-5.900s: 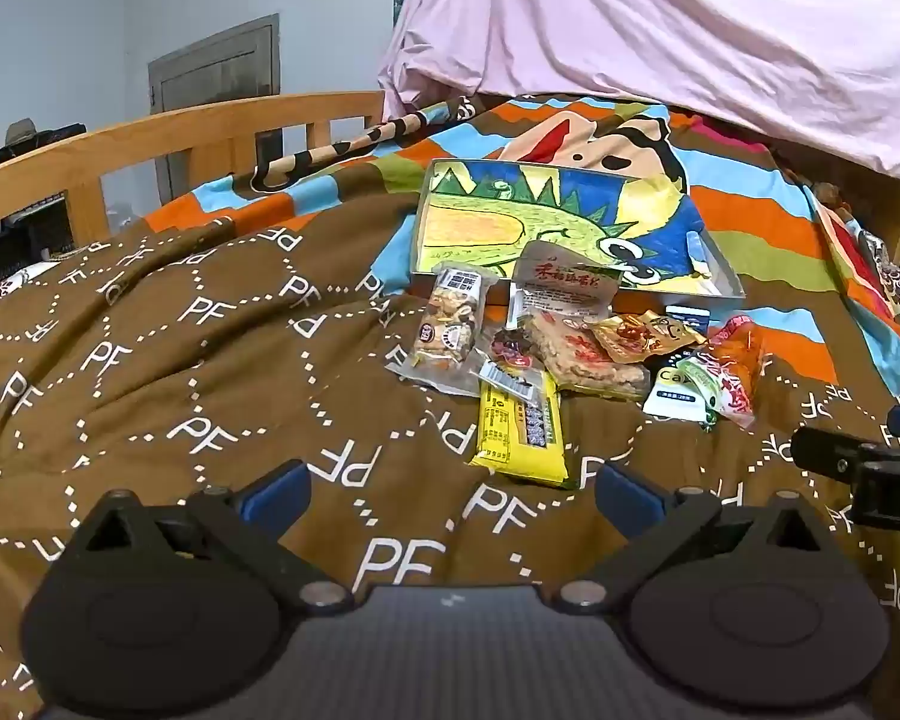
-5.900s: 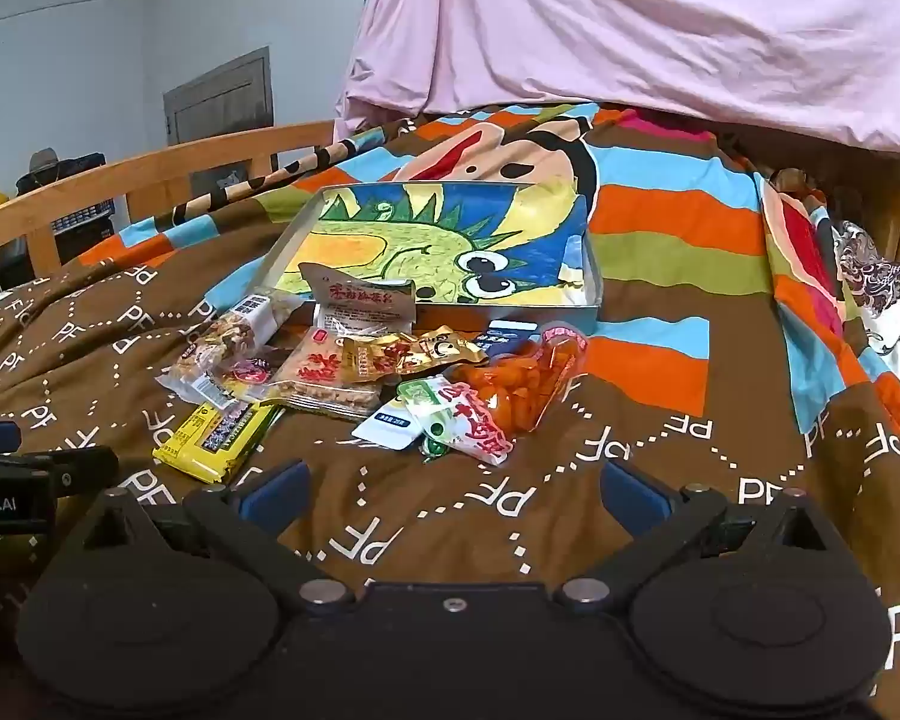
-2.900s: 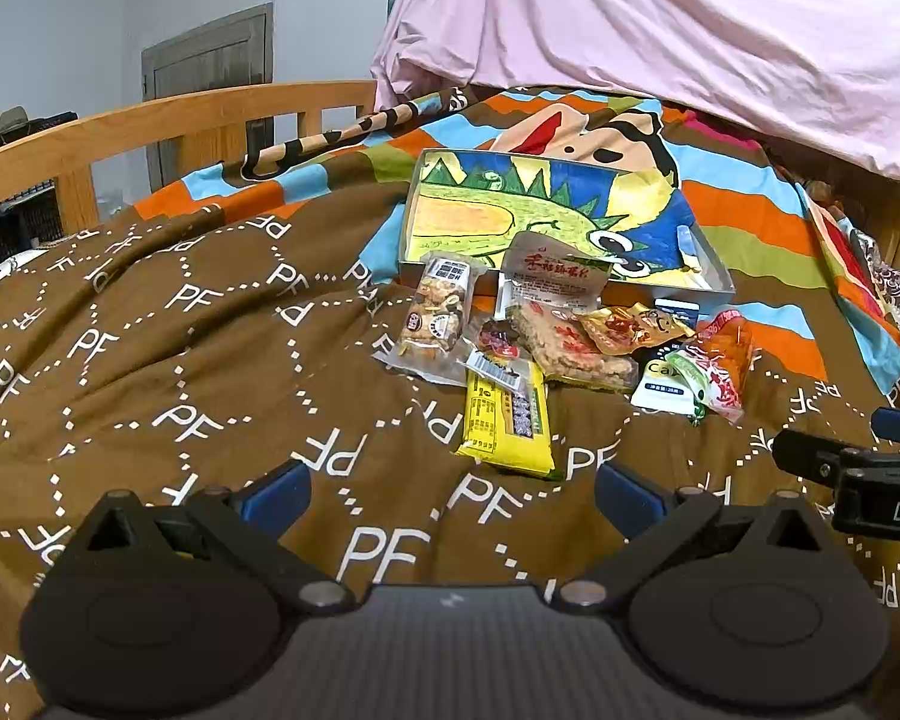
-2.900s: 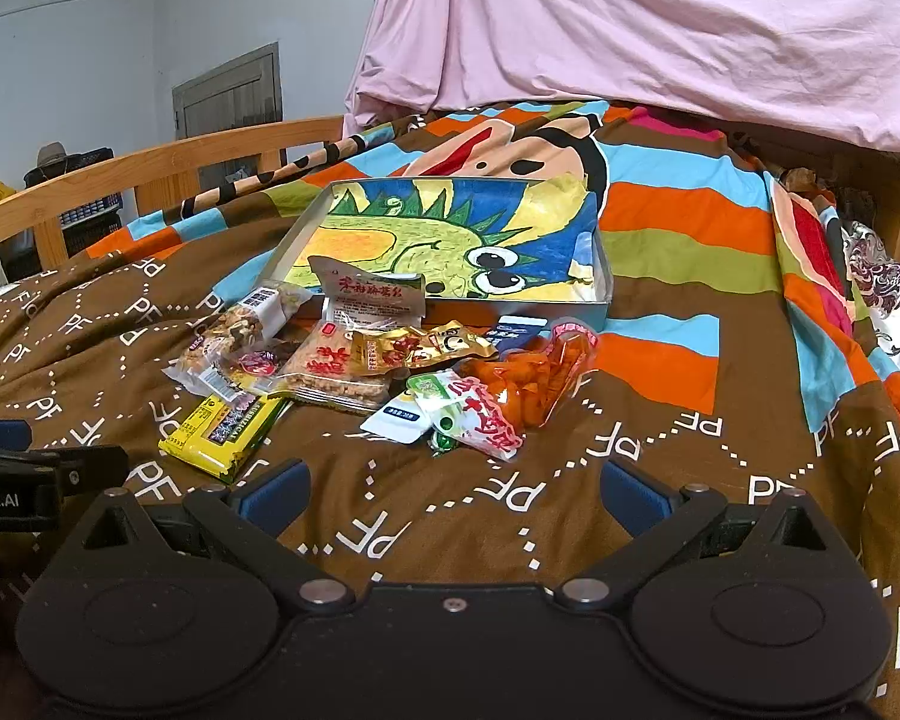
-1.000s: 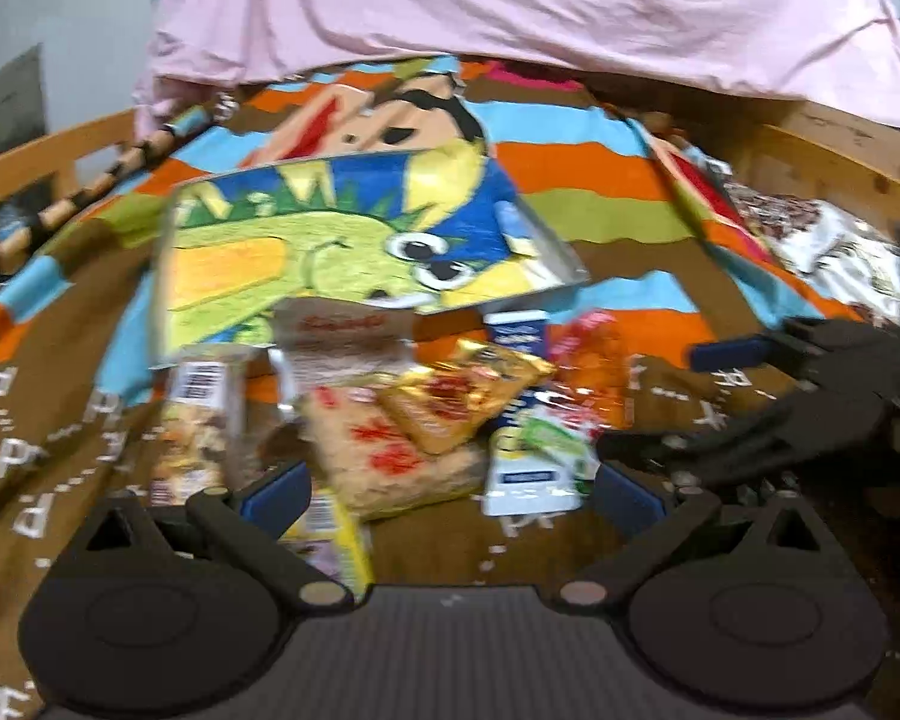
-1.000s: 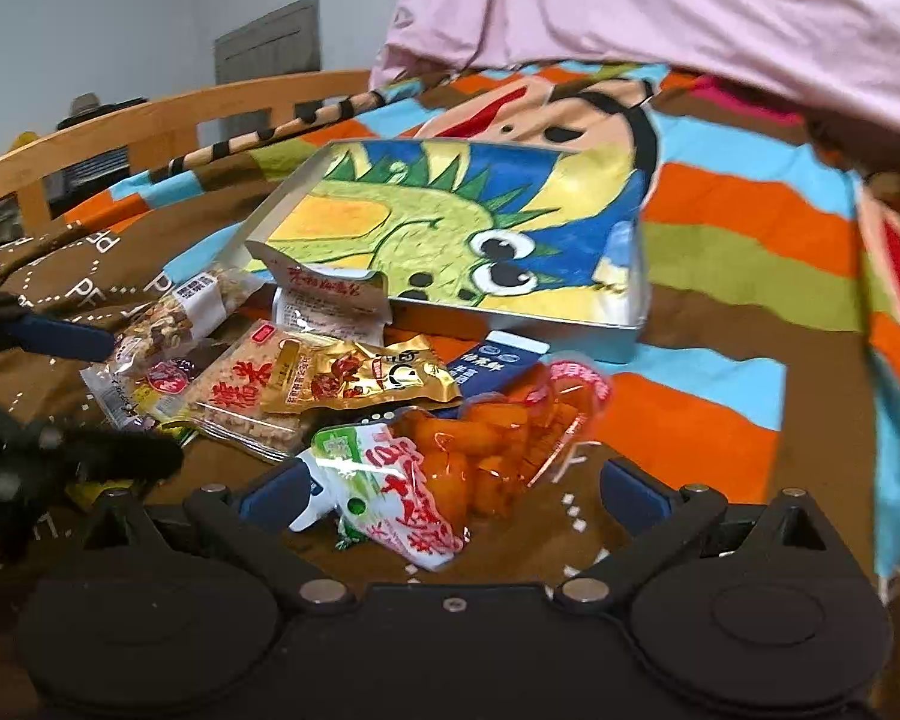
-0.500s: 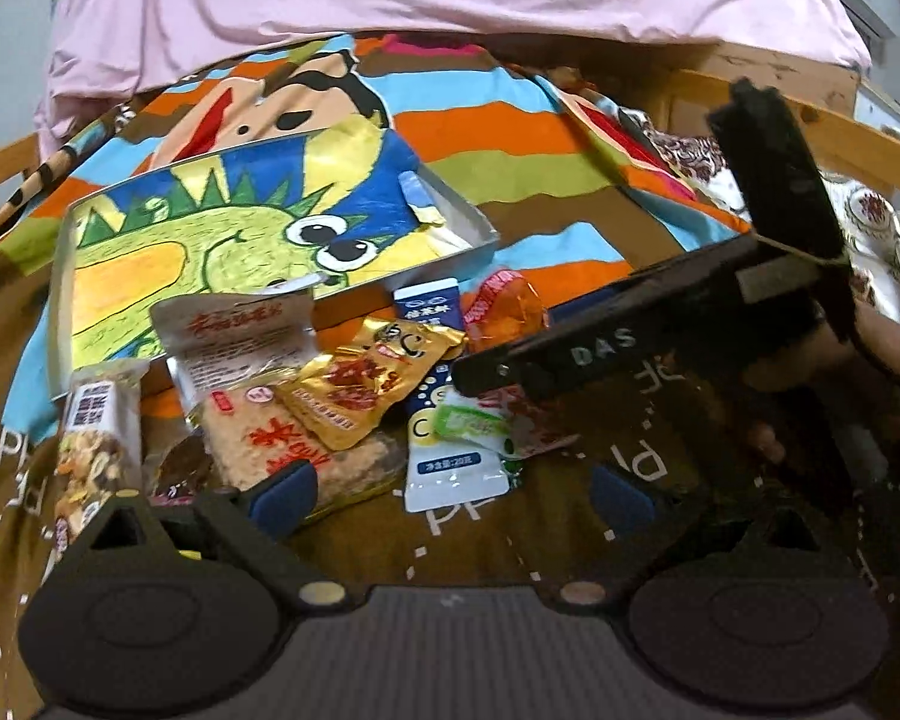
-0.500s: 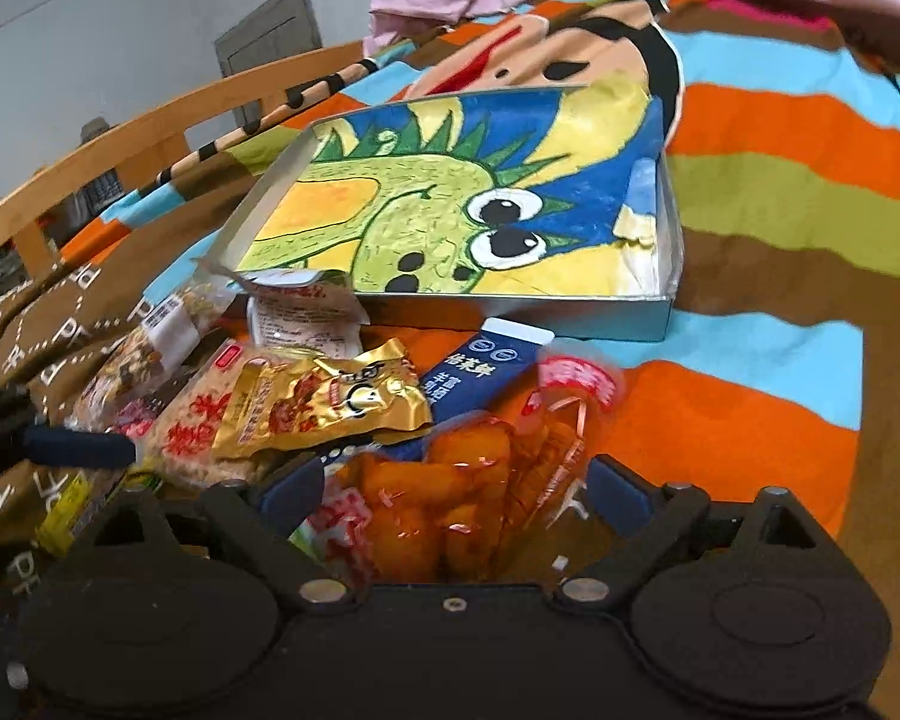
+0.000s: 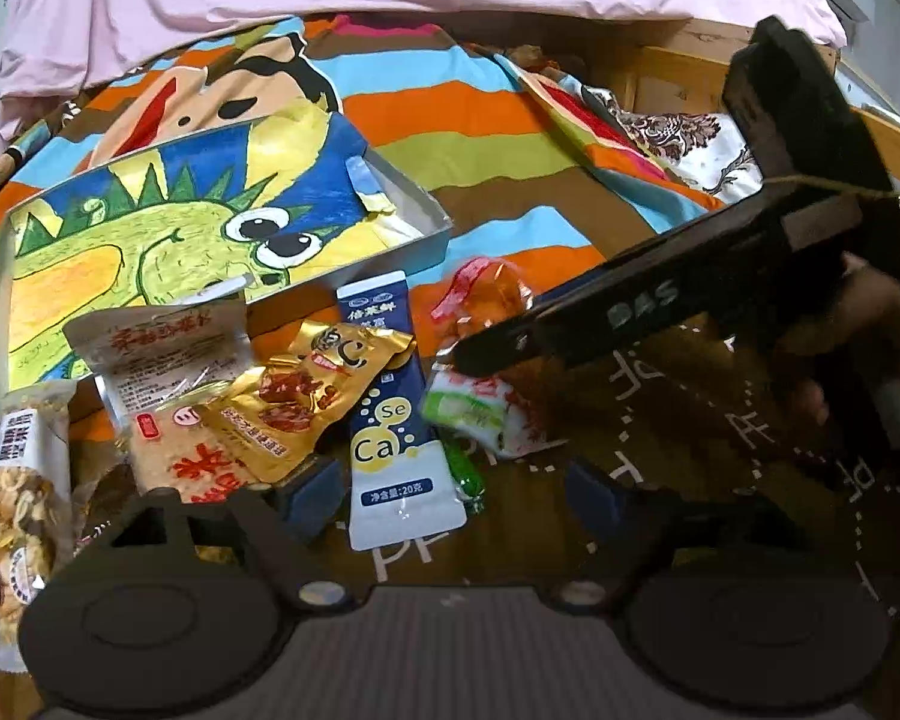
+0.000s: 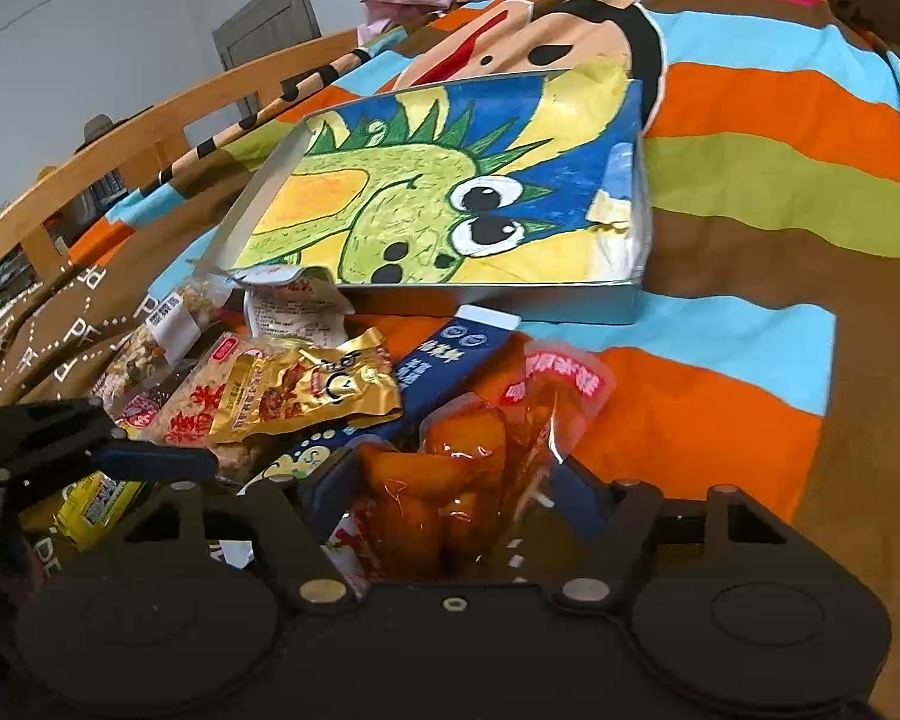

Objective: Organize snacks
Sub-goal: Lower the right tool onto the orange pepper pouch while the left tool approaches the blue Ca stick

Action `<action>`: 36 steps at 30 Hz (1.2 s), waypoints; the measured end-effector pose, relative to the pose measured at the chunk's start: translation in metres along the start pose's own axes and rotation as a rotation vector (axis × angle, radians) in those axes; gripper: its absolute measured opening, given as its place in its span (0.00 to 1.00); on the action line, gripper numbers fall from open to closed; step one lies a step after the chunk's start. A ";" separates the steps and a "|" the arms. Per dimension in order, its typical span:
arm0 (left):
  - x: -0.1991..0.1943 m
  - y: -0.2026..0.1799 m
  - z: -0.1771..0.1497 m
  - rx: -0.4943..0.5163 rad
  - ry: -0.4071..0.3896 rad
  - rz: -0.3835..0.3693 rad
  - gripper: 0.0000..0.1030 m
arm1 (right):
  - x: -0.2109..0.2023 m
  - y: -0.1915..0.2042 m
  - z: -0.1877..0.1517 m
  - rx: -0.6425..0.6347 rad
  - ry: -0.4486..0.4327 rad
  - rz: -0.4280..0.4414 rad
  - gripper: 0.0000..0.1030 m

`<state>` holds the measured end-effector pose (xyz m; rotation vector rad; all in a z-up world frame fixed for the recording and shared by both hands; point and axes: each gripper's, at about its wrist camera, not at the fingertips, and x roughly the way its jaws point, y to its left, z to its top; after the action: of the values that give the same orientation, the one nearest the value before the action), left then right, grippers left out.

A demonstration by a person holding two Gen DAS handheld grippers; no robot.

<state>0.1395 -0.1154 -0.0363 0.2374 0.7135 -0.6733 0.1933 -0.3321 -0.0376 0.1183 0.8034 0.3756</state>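
Both grippers have come in close over the snack pile on the bed (image 10: pixel 750 432), in front of the dragon-painted box (image 10: pixel 570 300). The right gripper (image 10: pixel 450 480) has its jaws, just closing, around the orange snack bag (image 10: pixel 468 450), pads apparently not yet pressing. The left gripper (image 9: pixel 450 489) has its jaws, also narrowing, partly open astride the blue-and-white sachet (image 9: pixel 390 432).

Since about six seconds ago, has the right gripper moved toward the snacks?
Yes. The right gripper has come forward toward the dragon box; its jaws have just been closing, with the orange snack bag between them.
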 end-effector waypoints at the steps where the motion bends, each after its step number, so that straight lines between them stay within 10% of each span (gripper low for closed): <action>1: 0.003 0.002 0.000 -0.011 0.009 -0.004 0.80 | -0.002 -0.003 0.001 -0.001 -0.002 0.001 0.70; 11: 0.016 0.054 0.006 -0.334 0.059 -0.150 0.67 | -0.006 -0.017 0.000 -0.012 0.008 0.047 0.70; 17: 0.033 0.068 0.014 -0.470 0.119 -0.101 0.50 | -0.004 -0.016 -0.004 -0.043 0.022 0.018 0.71; 32: 0.053 0.080 0.028 -0.548 0.182 -0.126 0.56 | 0.004 -0.040 -0.003 0.241 -0.029 0.100 0.81; 36: 0.051 0.077 0.027 -0.516 0.173 -0.125 0.56 | 0.008 -0.037 -0.004 0.260 -0.033 0.053 0.69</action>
<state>0.2319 -0.0926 -0.0523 -0.2283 1.0481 -0.5694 0.2058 -0.3636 -0.0544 0.3886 0.8155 0.3167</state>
